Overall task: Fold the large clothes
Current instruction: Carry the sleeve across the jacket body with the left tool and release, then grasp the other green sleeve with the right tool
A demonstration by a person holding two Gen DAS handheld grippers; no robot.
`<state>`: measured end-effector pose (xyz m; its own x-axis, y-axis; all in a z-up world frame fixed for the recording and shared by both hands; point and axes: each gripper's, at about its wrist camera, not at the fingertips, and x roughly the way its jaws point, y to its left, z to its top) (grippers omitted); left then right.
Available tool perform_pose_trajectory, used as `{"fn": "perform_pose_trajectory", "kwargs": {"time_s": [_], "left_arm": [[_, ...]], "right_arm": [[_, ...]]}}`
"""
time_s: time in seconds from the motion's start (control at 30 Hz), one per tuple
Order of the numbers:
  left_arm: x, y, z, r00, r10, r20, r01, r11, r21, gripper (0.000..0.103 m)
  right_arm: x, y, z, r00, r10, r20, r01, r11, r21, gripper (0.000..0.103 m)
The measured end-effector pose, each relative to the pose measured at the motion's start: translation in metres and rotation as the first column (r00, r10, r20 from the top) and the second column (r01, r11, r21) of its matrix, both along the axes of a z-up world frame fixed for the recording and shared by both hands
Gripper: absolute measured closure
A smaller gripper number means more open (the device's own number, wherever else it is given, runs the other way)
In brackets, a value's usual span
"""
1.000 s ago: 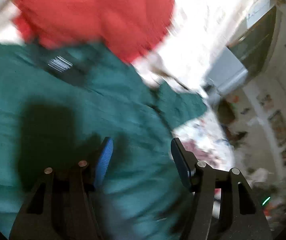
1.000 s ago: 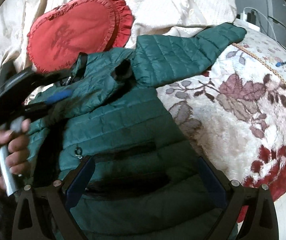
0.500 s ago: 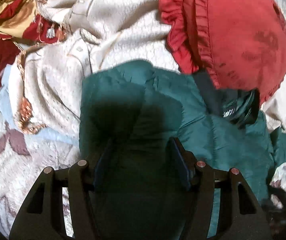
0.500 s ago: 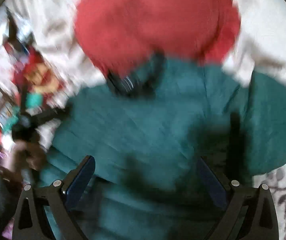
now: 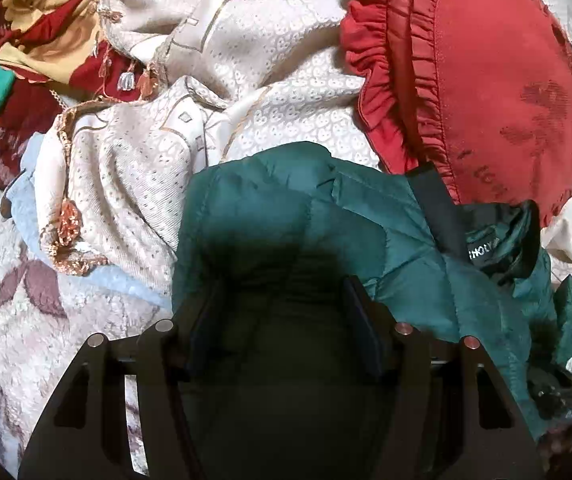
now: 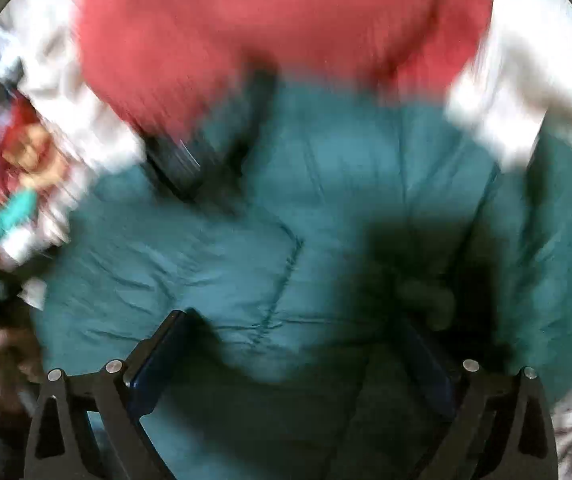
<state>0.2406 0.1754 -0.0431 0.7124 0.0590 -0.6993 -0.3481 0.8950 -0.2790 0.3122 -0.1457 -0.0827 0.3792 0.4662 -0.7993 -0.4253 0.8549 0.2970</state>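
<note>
A green puffer jacket (image 5: 385,248) lies spread on the bed beside a red cushion (image 5: 485,92); left tongs (image 5: 282,320) half-wide and right tongs (image 6: 289,352) wide hover empty over it, probably about to pinch a sleeve or edge for the first fold.

place: I am in a bedroom at home | signs: soft bed cover with flowers (image 5: 18,292); red frilly pillow (image 5: 497,92); cream blanket (image 5: 278,92); bright cloths piled in the corner (image 5: 42,48)
</note>
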Motion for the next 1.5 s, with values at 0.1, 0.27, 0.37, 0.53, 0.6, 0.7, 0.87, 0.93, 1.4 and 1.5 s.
{"fn": "perform_pose_trajectory", "kwargs": {"time_s": [0.1,0.27,0.37,0.53,0.6,0.7,0.87,0.93,1.4,1.5], "left_arm": [[-0.006,0.003,-0.001,1.000,0.000,0.013,0.001,1.000,-0.016,0.042],[-0.013,0.007,-0.003,0.999,0.002,0.033,-0.001,0.999,-0.044,0.042],[-0.014,0.008,-0.002,0.999,0.001,0.037,0.001,0.999,-0.048,0.042],[-0.011,0.009,-0.002,0.999,0.002,0.034,0.000,0.999,-0.046,0.041],[-0.011,0.008,-0.002,1.000,0.002,0.031,0.000,0.999,-0.041,0.041],[-0.009,0.007,-0.001,1.000,0.001,0.016,-0.001,1.000,-0.027,0.041],[-0.027,0.005,0.020,0.999,-0.018,-0.040,0.017,1.000,-0.025,0.038],[-0.050,0.003,0.035,1.000,0.007,-0.005,-0.007,0.999,-0.033,0.037],[-0.094,-0.115,0.024,0.996,-0.084,0.001,0.084,0.996,-0.023,0.031],[-0.085,-0.109,0.014,0.996,-0.080,-0.039,0.077,0.995,-0.059,0.030]], "right_arm": [[-0.004,-0.005,0.000,0.999,-0.006,0.049,0.004,0.999,0.039,0.000],[-0.004,-0.014,0.003,0.998,-0.005,0.059,0.002,0.999,0.047,0.000],[0.000,-0.017,0.002,0.998,-0.007,0.067,0.003,0.999,0.046,0.000],[-0.011,-0.004,-0.002,0.996,-0.009,0.084,0.006,1.000,0.029,0.000],[-0.010,-0.003,-0.002,0.996,-0.010,0.085,0.007,1.000,0.028,0.000],[-0.010,-0.001,-0.001,0.996,-0.011,0.091,0.009,1.000,0.020,0.000],[-0.010,-0.021,0.028,0.999,-0.028,0.026,0.028,0.999,0.016,0.004],[-0.019,-0.045,0.048,0.998,-0.039,0.059,0.036,0.998,0.050,0.003],[-0.005,-0.359,0.089,0.772,-0.616,0.158,0.618,0.785,0.038,0.013],[0.023,-0.392,0.080,0.758,-0.641,0.118,0.640,0.766,0.051,0.020]]}}
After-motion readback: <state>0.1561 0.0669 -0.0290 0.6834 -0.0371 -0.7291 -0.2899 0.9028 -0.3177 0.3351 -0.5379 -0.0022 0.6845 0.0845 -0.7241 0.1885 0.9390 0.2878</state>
